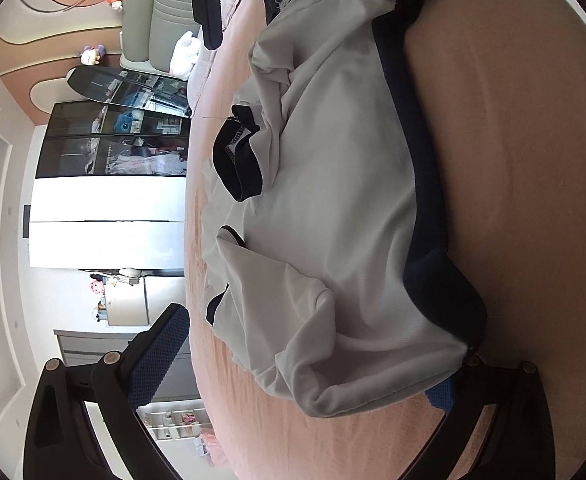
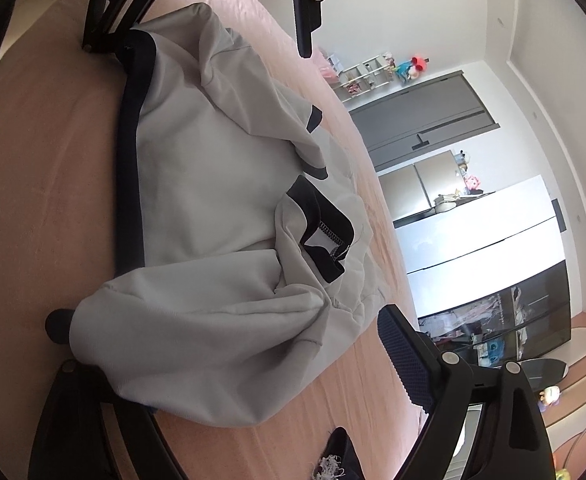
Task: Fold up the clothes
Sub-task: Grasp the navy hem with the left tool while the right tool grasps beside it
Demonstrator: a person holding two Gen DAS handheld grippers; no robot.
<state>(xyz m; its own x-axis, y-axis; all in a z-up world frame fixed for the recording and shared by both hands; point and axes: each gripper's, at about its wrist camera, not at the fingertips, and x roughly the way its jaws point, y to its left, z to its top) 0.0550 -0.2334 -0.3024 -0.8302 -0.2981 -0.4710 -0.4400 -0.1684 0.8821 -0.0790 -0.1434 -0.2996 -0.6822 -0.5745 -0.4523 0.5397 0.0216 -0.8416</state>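
Two grippers face each other over one garment on a pink bedspread [image 1: 513, 160]. The left gripper [image 1: 305, 364] points shallowly downward at one corner of the grey sweatshirt [image 1: 333, 200], jaws spread wide; one blue ribbed pad [image 1: 161, 356] stands clear in the air off the bed edge, the other sits low at the dark hem, mostly hidden under cloth, so contact there cannot be judged. The right gripper [image 2: 233, 368] is at the opposite end, also tilted slightly down, jaws spread; one pad [image 2: 405, 360] is free of the fabric, the other finger lies buried under the folded bulk. The sweatshirt lies crumpled between them, sleeves thrown inward. Count: one dark collar [image 1: 239, 160], two dark cuffs showing, one dark hem band [image 1: 421, 152]. No readable writing or label on the garment.
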